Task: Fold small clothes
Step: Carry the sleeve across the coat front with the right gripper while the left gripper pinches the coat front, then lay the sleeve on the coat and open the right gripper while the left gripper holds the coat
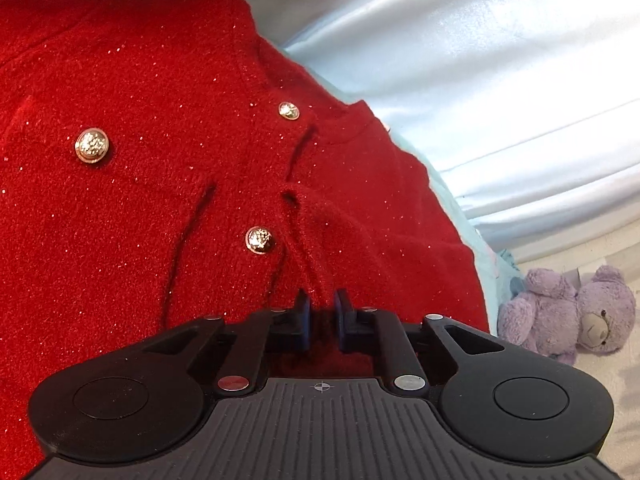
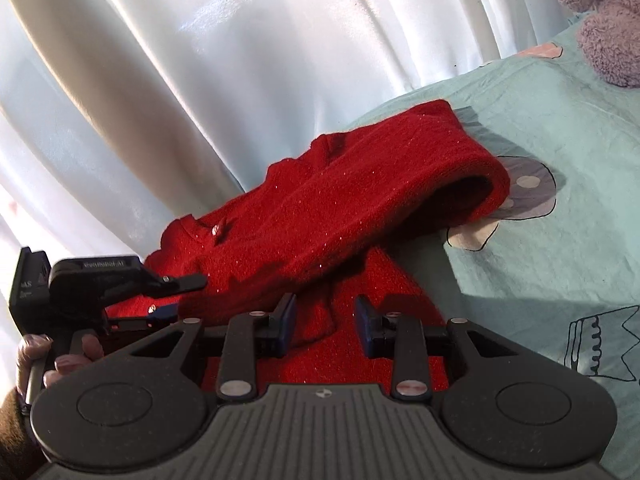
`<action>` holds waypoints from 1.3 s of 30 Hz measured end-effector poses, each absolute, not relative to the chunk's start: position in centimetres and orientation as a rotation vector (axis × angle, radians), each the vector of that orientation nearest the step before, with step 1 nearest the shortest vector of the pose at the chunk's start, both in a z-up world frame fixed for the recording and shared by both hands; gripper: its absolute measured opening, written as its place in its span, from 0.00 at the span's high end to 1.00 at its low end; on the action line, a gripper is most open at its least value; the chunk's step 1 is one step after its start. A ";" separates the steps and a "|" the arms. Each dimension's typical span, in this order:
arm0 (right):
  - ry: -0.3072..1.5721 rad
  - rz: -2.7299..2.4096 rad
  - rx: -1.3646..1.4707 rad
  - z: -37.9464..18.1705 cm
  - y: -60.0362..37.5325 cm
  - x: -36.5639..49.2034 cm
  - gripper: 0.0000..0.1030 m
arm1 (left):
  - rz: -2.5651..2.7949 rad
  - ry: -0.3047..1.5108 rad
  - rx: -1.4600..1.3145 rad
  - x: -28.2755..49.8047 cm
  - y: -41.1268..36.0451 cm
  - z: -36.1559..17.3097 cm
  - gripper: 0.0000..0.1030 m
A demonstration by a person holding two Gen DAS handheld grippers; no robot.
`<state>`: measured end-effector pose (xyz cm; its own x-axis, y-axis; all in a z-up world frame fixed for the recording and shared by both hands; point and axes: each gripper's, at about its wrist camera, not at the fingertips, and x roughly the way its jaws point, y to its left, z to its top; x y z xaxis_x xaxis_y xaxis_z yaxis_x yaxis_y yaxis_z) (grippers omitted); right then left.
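Observation:
A small red glittery cardigan [image 1: 168, 184] with gold buttons fills the left wrist view. My left gripper [image 1: 322, 306] is shut on a pinched fold of the cardigan near its button placket. In the right wrist view the cardigan [image 2: 320, 216] is partly lifted off the bed, one sleeve hanging open toward the right. My right gripper [image 2: 326, 316] is open, its fingers either side of a ridge of red fabric without clamping it. The left gripper [image 2: 160, 300] shows at the left edge of this view, held in a hand.
A teal sheet [image 2: 560, 200] with cartoon prints covers the bed under the cardigan. A purple teddy bear [image 1: 568, 316] lies on the bed; it also shows in the right wrist view [image 2: 600, 20]. Pale shiny curtains [image 2: 200, 80] hang behind.

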<state>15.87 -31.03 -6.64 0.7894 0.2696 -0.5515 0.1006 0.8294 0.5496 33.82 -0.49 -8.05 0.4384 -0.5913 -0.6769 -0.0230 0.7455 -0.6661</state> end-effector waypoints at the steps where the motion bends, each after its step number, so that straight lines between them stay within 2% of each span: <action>1: 0.661 0.092 0.593 -6.5 -31.1 15.9 0.70 | -0.389 1.058 -0.643 33.7 -0.5 -7.5 0.87; 11: 0.661 0.070 0.628 -6.0 -32.0 17.2 0.69 | -0.280 0.922 -0.342 31.6 -0.7 -0.9 0.88; 39: 0.718 0.103 0.570 -6.0 -29.3 20.0 0.63 | -0.045 0.907 -0.217 30.8 5.0 -0.8 0.88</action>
<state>20.01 -29.35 -6.01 0.7552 0.2793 -0.5930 0.1018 0.8437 0.5271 30.79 4.98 -0.78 0.6164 -0.1301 -0.7766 -0.0532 0.9771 -0.2060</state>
